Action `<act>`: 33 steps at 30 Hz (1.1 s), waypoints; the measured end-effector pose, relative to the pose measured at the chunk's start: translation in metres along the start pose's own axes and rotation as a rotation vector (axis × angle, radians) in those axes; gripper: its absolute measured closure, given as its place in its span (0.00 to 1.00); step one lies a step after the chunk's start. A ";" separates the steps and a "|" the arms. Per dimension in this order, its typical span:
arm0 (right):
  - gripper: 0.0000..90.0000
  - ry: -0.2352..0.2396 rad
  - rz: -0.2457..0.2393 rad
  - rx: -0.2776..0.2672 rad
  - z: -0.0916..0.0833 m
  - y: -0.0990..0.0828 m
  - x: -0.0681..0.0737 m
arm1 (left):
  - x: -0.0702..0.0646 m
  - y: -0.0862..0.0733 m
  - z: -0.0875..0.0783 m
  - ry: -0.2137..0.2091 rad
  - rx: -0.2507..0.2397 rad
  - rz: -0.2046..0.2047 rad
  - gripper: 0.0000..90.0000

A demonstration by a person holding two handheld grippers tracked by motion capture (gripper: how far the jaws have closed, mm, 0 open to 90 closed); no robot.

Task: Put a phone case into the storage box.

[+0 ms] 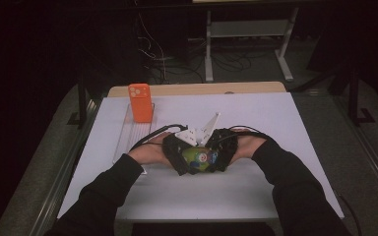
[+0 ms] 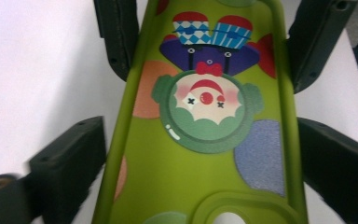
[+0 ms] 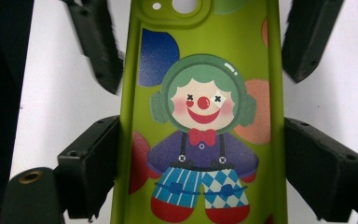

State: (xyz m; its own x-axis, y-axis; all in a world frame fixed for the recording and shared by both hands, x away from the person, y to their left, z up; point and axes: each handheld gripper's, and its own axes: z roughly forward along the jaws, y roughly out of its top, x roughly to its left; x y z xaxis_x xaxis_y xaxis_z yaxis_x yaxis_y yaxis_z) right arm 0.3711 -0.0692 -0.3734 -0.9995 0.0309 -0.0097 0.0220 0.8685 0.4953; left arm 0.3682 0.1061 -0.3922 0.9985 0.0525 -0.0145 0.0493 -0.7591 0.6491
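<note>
Clown picture on green phone case (image 3: 200,116); no legible writing.

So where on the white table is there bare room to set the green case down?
Free: the white table right of the grippers, and the strip near the front edge between the sleeves. Crowded: the left, where the orange phone stands on a clear tray, and the centre around the green case.

My forearms enter from bottom, sleeves dark, angled inward; hands meet at table centre. My left gripper (image 1: 184,156) and right gripper (image 1: 219,156) face each other, nearly touching. Right jaws clamp both long edges of thing between them; left jaws flank same thing, contact unclear.
</note>
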 end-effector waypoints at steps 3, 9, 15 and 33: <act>0.17 0.001 0.000 0.000 -0.001 0.000 0.000 | 0.000 0.000 -0.001 -0.003 0.005 0.009 0.10; 0.17 0.010 -0.001 -0.012 -0.002 0.000 -0.002 | 0.000 0.000 -0.002 -0.015 0.001 -0.004 0.14; 0.16 0.066 0.014 -0.021 0.001 -0.002 -0.002 | -0.003 -0.001 -0.002 -0.040 0.017 -0.019 0.16; 0.04 -0.128 0.299 -0.207 -0.014 -0.046 -0.006 | -0.002 -0.008 -0.008 0.131 0.045 -0.240 0.16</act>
State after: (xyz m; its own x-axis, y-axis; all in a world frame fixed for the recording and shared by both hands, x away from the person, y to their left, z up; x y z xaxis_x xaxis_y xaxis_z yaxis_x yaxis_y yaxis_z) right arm 0.3755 -0.1162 -0.3835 -0.9383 0.3406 0.0603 0.2940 0.6935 0.6577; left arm 0.3654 0.1166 -0.3913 0.9469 0.3151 -0.0633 0.2876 -0.7426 0.6048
